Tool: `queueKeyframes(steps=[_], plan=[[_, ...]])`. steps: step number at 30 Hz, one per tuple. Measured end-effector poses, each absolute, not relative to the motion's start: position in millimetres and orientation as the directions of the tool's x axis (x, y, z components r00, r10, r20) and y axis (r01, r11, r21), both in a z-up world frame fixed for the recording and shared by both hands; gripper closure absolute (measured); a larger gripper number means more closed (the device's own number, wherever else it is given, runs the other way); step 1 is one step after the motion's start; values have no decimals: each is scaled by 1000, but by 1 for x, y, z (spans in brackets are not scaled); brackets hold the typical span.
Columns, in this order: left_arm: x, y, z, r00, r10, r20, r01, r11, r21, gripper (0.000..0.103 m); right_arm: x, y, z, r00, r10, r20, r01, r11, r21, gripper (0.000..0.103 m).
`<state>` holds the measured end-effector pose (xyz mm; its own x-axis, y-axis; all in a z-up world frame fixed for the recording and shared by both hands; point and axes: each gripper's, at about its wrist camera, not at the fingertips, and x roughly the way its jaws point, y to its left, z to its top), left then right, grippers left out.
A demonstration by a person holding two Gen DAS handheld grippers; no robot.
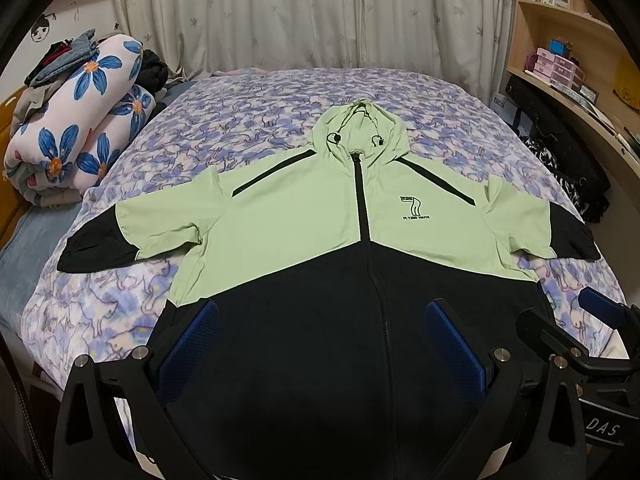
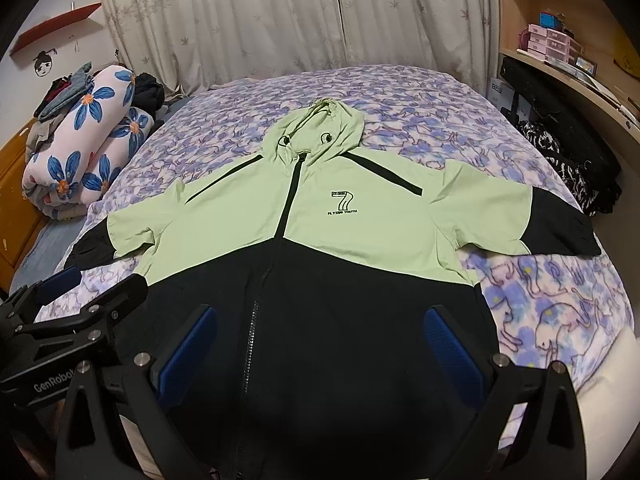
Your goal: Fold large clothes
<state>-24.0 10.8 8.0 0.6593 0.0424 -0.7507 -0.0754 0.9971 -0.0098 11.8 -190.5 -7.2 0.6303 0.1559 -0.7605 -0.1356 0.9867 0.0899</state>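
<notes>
A light green and black hooded zip jacket [image 1: 304, 216] lies flat, front up, on the bed, sleeves spread out, hood toward the curtains; it also shows in the right wrist view [image 2: 360, 220]. My left gripper [image 1: 322, 332] is open and empty, hovering over the black lower part of the jacket, left of the zip. My right gripper [image 2: 320, 340] is open and empty over the black lower part, right of the zip. Each gripper shows in the other's view: the right one [image 1: 568, 320] at the right edge, the left one [image 2: 80, 292] at the left edge.
The bed has a purple patterned cover [image 1: 248, 112]. A rolled floral quilt [image 1: 80, 128] with a pile of clothes sits at the far left. Curtains [image 1: 320, 12] hang behind the bed. A wooden desk and shelves [image 1: 576, 64] with dark bags stand on the right.
</notes>
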Motion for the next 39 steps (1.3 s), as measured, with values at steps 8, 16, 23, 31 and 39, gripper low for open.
queueKeyframes(steps=[8, 16, 23, 31, 39], plan=[[-27, 11, 7, 658, 47, -752, -77, 997, -6, 1, 11, -193, -11, 628, 160, -761, -135, 986, 95, 0], [-30, 12, 4, 652, 53, -756, -81, 997, 0, 1, 11, -192, -12, 626, 162, -763, -135, 986, 98, 0], [-25, 11, 1, 639, 61, -767, -85, 996, 9, 1, 9, -193, -24, 616, 166, -770, -133, 985, 106, 0], [-26, 11, 0, 640, 60, -766, -85, 996, 8, 1, 10, -193, -26, 614, 169, -771, -134, 985, 109, 0], [-25, 11, 0, 638, 61, -768, -84, 996, 9, 1, 11, -192, -24, 613, 167, -772, -132, 985, 108, 0]])
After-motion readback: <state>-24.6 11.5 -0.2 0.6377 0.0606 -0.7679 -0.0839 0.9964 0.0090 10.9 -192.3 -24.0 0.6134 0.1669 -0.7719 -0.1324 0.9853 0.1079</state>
